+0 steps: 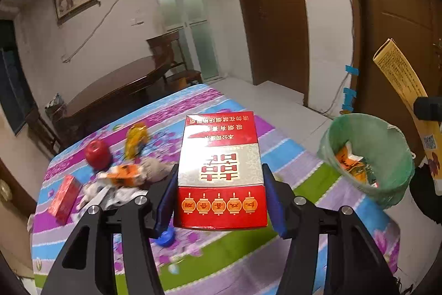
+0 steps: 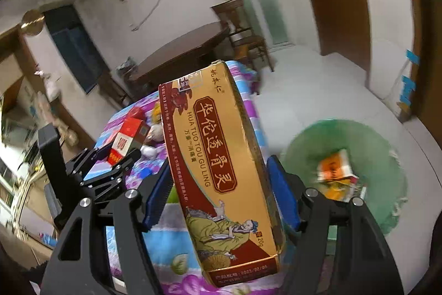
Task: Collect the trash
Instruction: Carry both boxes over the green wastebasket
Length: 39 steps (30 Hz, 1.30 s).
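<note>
My left gripper (image 1: 221, 201) is shut on a red and silver cigarette box (image 1: 221, 170), held above the table with the blue pads against its two sides. My right gripper (image 2: 221, 192) is shut on a long gold medicine box (image 2: 218, 173), tilted up and leaning left. The gold box (image 1: 400, 79) also shows at the right edge of the left wrist view, above the bin. A bin with a green liner (image 1: 367, 156) stands on the floor beside the table's right edge, with orange wrappers inside. The bin (image 2: 381, 156) lies to the right of the gold box. The left gripper (image 2: 118, 154) with its red box (image 2: 124, 140) shows at left.
On the striped floral tablecloth (image 1: 234, 253) lie a red apple (image 1: 96, 154), a yellow wrapper (image 1: 135, 140), an orange wrapper (image 1: 124, 174), crumpled tissue (image 1: 121, 194), a small red box (image 1: 65, 198) and a blue cap (image 1: 165, 238). A dark wooden table (image 1: 116, 82), chair and brown doors stand behind.
</note>
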Each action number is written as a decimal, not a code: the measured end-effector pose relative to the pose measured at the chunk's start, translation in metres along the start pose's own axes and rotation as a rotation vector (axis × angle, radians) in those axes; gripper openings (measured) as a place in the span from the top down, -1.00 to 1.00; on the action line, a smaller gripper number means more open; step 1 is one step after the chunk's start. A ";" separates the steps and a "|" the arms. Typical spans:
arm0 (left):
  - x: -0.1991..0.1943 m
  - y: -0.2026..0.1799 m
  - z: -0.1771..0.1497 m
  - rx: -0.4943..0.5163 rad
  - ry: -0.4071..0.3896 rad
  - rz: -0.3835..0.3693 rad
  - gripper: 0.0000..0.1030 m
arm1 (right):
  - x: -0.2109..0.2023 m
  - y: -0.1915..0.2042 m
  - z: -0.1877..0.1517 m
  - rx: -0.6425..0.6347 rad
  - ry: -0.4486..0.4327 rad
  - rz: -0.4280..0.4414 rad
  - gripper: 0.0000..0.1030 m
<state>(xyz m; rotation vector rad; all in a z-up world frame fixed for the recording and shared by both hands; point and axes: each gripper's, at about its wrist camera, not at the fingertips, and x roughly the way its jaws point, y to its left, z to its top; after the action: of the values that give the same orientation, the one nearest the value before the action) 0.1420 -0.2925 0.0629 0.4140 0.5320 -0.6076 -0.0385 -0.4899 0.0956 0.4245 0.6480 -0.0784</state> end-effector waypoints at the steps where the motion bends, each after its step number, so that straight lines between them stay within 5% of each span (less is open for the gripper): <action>1: 0.004 -0.009 0.004 0.006 0.003 -0.014 -0.12 | -0.002 -0.005 0.001 0.008 -0.001 -0.011 -0.26; 18: 0.065 -0.151 0.053 0.135 0.024 -0.175 -0.12 | -0.025 -0.100 0.005 0.145 0.012 -0.211 -0.26; 39: 0.104 -0.229 0.076 0.235 0.049 -0.301 -0.12 | -0.015 -0.150 0.006 0.253 0.090 -0.267 -0.26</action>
<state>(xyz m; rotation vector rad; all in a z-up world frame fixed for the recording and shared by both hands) 0.0962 -0.5466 0.0150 0.5769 0.5770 -0.9573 -0.0776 -0.6300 0.0555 0.5859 0.7846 -0.3995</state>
